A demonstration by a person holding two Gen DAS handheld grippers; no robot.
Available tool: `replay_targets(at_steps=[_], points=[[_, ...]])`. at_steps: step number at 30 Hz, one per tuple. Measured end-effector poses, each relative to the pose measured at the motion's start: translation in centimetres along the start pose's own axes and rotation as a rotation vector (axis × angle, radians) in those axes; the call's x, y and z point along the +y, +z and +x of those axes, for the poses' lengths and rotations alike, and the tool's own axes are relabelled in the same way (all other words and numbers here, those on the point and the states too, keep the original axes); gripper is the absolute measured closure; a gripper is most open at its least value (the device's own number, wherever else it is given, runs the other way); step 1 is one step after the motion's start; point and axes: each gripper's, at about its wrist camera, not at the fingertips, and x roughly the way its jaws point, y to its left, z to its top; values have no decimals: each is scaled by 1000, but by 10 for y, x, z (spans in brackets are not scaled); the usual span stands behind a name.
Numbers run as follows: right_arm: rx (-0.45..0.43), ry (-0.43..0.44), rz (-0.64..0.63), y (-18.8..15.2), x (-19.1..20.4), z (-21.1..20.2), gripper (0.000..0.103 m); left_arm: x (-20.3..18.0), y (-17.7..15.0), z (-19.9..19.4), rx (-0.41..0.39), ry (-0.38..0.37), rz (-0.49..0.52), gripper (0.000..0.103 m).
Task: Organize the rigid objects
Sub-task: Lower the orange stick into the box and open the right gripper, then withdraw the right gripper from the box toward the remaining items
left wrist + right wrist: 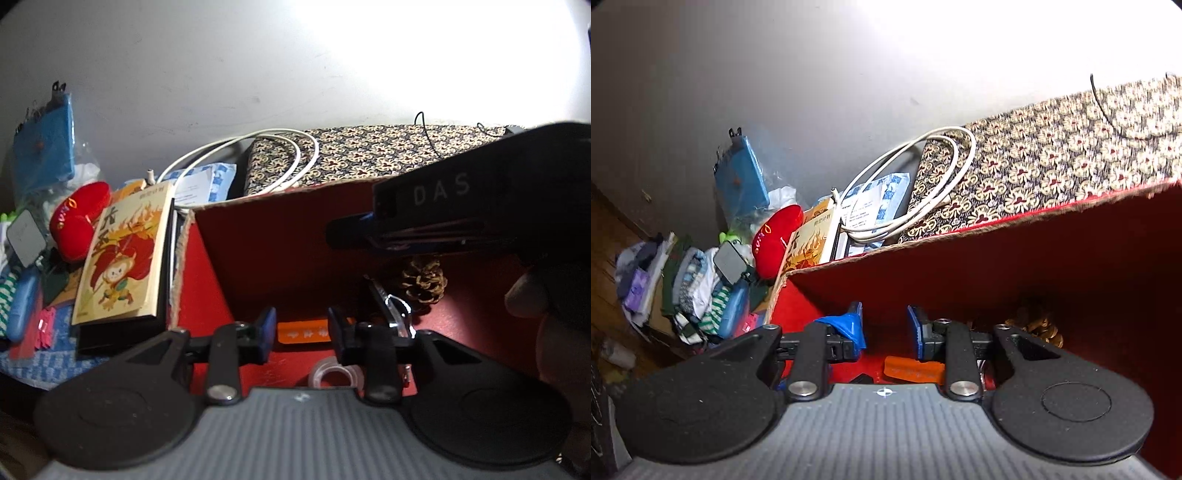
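Since the red box [280, 254] is where the hard things go, I hang both tools over its open top. My left gripper [301, 330] is parted and empty; my right gripper [884, 328] too, gripping nothing. Inside lie an orange card [303, 332], a pine cone [424, 280] and a tape roll [332, 374]. The book [122, 251] waits just outside the left wall.
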Motion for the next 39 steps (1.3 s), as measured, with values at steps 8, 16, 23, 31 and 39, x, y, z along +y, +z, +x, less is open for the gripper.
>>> replay_targets(at_steps=[8,16,23,31,39], points=[[-20,-20,11,-7,-4,-17,93,-10,-2,-15,-10,46,23,52],[-25,-34,22,-20,-8,-43,93,-11,-4,-29,25,52,-34,49],[-51,-46,-21,-31,-4,-69,93,-21,-9,-50,18,47,-60,47],[-55,-18,-50,-47,-2,-98,91,-41,-17,-80,1,81,-63,46],[-61,7,-88,-61,-5,-124,90,-67,-28,-104,-4,125,-63,44]])
